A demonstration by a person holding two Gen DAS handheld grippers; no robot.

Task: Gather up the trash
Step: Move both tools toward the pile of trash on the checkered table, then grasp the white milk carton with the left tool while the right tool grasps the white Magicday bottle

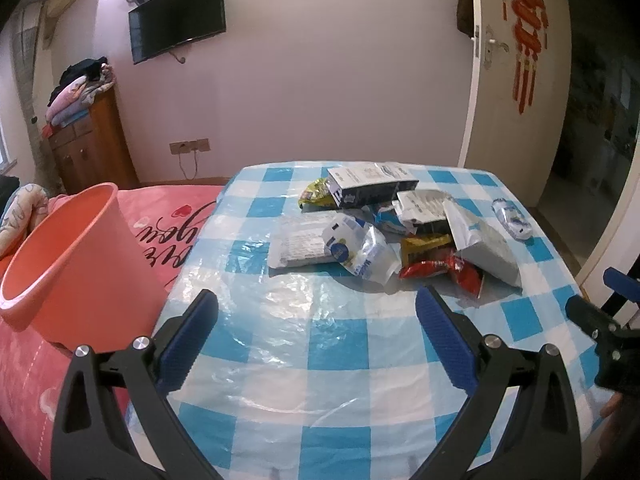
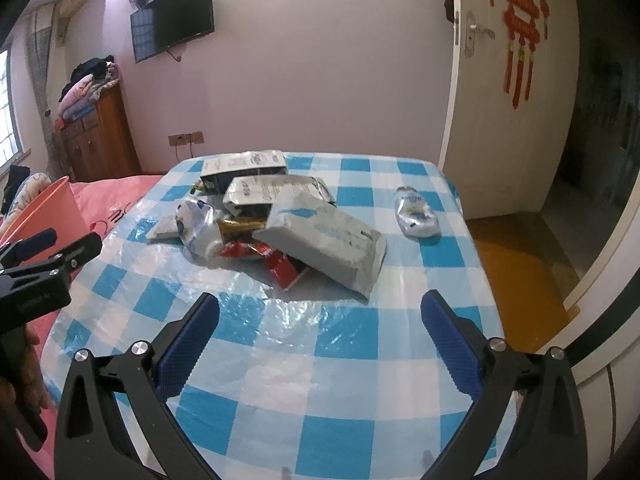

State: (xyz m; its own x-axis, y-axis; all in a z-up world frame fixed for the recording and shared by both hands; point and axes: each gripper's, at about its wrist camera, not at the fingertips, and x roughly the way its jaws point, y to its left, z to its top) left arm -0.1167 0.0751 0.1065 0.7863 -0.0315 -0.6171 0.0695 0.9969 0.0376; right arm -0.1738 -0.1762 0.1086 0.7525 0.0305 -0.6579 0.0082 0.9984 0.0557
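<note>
1. Nothing looks collected yet: the pile of wrappers (image 1: 384, 224) lies mid-table on the checked tablecloth (image 1: 336, 344), and one crushed clear bottle (image 2: 416, 211) sits apart to its right.
2. The orange plastic bucket (image 1: 76, 256), beside the table on the pink bedspread (image 1: 24, 368), shows no trash where its inside is visible.
3. The left gripper (image 1: 316, 312) and right gripper (image 2: 320, 316) hover near the pile, both spread wide and holding nothing.
4. The trash is crinkly film, glossy foil and flat grey pouches; the tablecloth is slick, wrinkled plastic.
</note>
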